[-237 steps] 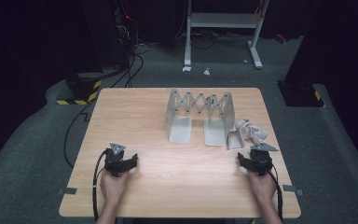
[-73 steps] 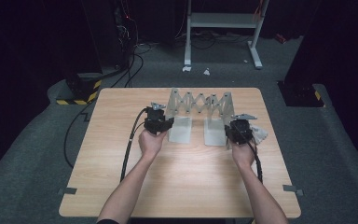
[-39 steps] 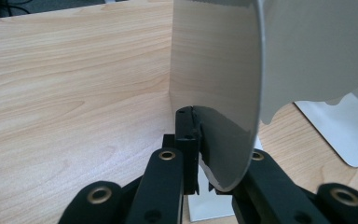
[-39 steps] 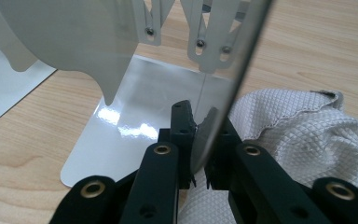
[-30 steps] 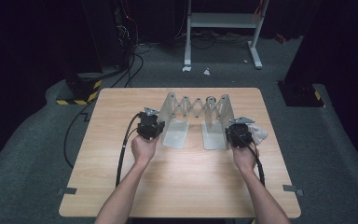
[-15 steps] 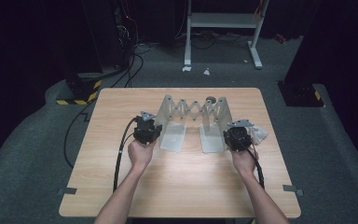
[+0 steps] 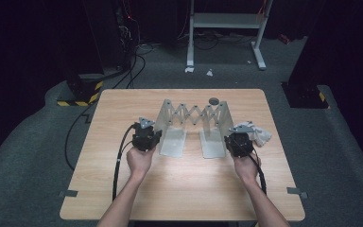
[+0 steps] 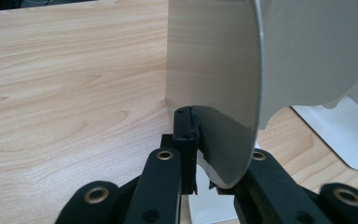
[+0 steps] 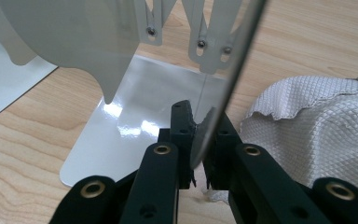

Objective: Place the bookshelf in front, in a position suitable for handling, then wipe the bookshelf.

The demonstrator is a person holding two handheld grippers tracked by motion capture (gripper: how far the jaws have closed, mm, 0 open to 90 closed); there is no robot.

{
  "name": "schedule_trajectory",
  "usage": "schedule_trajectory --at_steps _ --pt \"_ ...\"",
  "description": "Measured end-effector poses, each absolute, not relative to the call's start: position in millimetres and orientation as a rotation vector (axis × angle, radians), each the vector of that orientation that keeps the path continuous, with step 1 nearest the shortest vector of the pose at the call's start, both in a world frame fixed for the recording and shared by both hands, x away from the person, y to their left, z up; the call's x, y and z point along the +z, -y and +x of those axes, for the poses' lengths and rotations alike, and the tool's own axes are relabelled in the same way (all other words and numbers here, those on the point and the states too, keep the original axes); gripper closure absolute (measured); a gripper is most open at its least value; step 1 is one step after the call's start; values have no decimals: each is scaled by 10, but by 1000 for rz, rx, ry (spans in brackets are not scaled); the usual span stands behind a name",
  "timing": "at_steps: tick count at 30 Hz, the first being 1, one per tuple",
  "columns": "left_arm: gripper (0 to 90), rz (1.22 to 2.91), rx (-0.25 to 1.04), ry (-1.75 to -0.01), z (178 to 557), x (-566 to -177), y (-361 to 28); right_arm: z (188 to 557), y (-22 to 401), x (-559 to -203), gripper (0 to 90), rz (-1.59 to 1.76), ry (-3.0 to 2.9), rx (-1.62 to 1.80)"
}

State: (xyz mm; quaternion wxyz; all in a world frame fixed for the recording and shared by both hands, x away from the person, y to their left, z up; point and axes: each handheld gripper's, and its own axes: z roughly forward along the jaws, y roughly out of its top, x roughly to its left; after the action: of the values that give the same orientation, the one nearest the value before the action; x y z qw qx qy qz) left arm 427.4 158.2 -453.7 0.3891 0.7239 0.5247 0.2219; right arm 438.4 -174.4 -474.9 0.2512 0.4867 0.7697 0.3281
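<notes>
The expandable metal bookend rack (image 7: pixel 194 124) is seen at the middle of the wooden table (image 7: pixel 123 184), toward the far edge, its two upright end plates joined by a scissor lattice and each standing on a flat foot plate. The left end plate (image 8: pixel 214 70) is clamped at its lower edge by the left gripper (image 7: pixel 145 137); in the left gripper view the pads are pressed shut on the thin sheet. The right end plate (image 9: pixel 233 70) is held in the same way by the right gripper (image 7: pixel 238 143), whose jaws are closed narrow on the plate's edge.

Compared with a second ago, the left plate has been drawn toward 9 o'clock while the right plate has hardly shifted, so the lattice is stretched wider than before — the work in hand is judged to be the opening of the rack, and well along. A further pull toward 9 o'clock may still be possible, though the lattice's limit cannot be told.

A small round grey object (image 7: pixel 213 100) is seen at 12 o'clock of the rack. A crumpled white cloth (image 9: pixel 317 126) lies just beside the right plate at 3 o'clock — near enough to be snagged if that side is moved outward.
</notes>
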Motion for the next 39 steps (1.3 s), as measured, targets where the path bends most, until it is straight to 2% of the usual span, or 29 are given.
schedule_trajectory --at_steps 32,36,37,39 --pt "797 1841 577 -1337 3981 -4540 -1613 4214 1661 -4778 805 1304 -2116 954" --pt "767 1836 560 -1328 3977 -4569 -1624 4213 1688 -4793 752 1306 -2133 994" --pt "711 1843 557 -1327 3979 -4599 -1623 4197 1698 -4808 681 1309 -2135 1015" --pt "679 1844 545 -1325 3977 -4631 -1631 4182 1707 -4818 628 1310 -2131 1015"
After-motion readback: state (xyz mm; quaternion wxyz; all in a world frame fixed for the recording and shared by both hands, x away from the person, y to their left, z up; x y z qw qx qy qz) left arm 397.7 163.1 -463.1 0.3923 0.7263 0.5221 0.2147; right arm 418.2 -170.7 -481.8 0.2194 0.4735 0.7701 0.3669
